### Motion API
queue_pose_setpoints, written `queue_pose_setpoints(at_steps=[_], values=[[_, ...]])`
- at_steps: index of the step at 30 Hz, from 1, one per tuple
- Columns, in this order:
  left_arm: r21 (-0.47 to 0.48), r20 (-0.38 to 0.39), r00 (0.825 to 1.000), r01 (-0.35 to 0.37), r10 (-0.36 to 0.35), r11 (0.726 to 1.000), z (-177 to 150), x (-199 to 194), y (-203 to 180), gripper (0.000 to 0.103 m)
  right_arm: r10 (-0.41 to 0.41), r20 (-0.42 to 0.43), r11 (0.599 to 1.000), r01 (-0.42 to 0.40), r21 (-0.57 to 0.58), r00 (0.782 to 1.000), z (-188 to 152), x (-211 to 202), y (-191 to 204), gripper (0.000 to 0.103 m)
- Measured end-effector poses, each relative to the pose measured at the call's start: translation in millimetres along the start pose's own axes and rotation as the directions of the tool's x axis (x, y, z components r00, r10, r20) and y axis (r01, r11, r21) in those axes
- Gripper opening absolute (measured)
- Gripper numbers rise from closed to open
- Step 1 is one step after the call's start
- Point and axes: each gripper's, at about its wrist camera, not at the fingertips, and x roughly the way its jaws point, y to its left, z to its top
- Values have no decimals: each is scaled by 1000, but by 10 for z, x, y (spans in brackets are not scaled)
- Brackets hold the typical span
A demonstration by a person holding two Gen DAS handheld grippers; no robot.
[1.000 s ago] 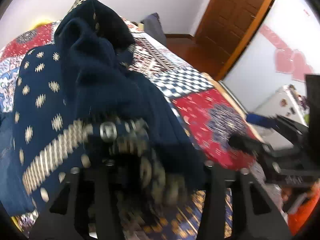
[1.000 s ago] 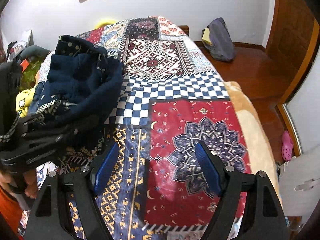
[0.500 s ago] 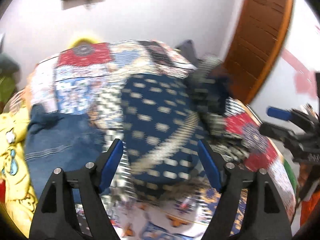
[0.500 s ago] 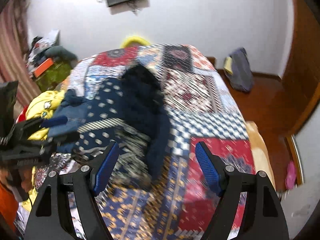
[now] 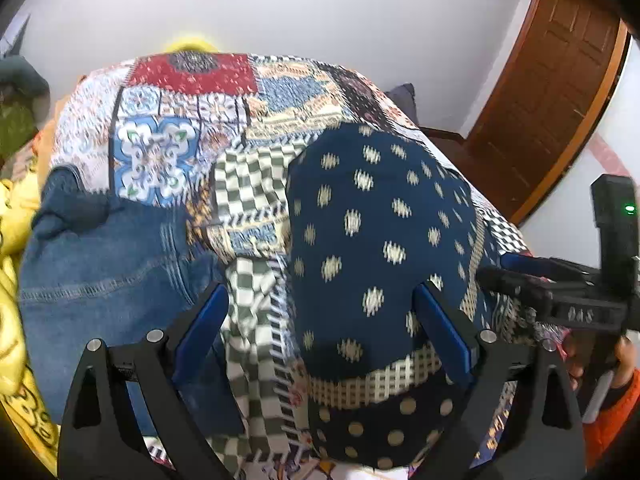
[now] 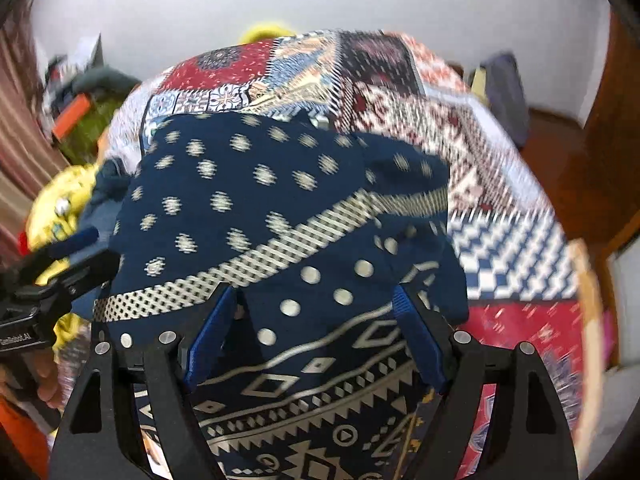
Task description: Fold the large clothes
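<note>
A navy garment (image 5: 372, 216) with cream dots, a chequered band and a geometric hem lies spread on the patchwork quilt (image 5: 192, 76). My left gripper (image 5: 320, 292) hovers over its left edge. Its jaws are opening wide, and the cloth lies below them without being pinched. In the right wrist view the same garment (image 6: 248, 184) fills the middle. My right gripper (image 6: 314, 292) stands open just above the dotted hem, its pads clear of the fabric. Each gripper also shows in the other's view, the right gripper (image 5: 540, 288) at the right and the left gripper (image 6: 60, 276) at the left.
Blue jeans (image 5: 112, 264) and a yellow garment (image 5: 12, 264) lie on the bed's left side. A brown door (image 5: 552, 92) stands at the right. A grey bag (image 6: 504, 88) sits on the wooden floor beyond the quilt (image 6: 500, 240). Clutter fills the far left corner.
A second ago my left gripper held the garment bunched up. It has let go and swung left, and the garment now lies spread flat. My right gripper has moved over the hem.
</note>
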Motion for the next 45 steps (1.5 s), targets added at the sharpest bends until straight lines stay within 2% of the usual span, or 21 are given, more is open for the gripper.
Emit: queue_pose_setpoints(at_steps=[2, 8, 11, 14, 18, 20, 24, 29, 31, 34, 40, 45], values=[[9, -19, 1000, 12, -12, 1000, -71, -27, 1, 95, -1, -17, 1000, 2, 30, 1000, -96, -26, -121, 78], [64, -50, 999, -5, 8, 998, -386, -160, 4, 96, -40, -101, 999, 39, -12, 994, -483, -152, -240, 78], [115, -77, 994, -63, 72, 991, -552, -195, 6, 96, -51, -124, 999, 50, -16, 991, -664, -252, -299, 78], [142, -72, 992, -89, 100, 986, -632, -296, 15, 96, -45, -120, 999, 45, -4, 992, -759, -375, -354, 78], [149, -29, 992, -114, 119, 982, -505, -420, -24, 96, 10, -81, 999, -7, 37, 997, -743, -505, -381, 78], [135, -21, 994, -101, 105, 986, -397, -421, -56, 96, 85, -58, 994, -81, 68, 995, -658, -500, -394, 78], [57, -57, 998, 8, -5, 998, -157, -230, -80, 96, 167, -66, 979, -158, 126, 984, -550, -315, -377, 78], [-79, -118, 981, 146, -155, 986, -5, 193, -5, 97, 239, -102, 961, -221, 167, 966, -405, 10, -387, 78], [-142, -130, 967, 200, -219, 969, 31, 348, 71, 103, 273, -98, 952, -255, 170, 957, -373, 33, -381, 78], [-234, -147, 938, 275, -314, 932, 68, 570, 207, 103, 306, -82, 946, -293, 137, 949, -293, 44, -333, 78], [-347, -174, 884, 357, -434, 867, 99, 876, 296, 103, 328, -68, 942, -321, 96, 942, -157, 145, -247, 80], [-370, -162, 876, 372, -454, 851, 112, 949, 257, 103, 349, -51, 934, -343, 97, 936, -114, 160, -264, 80]])
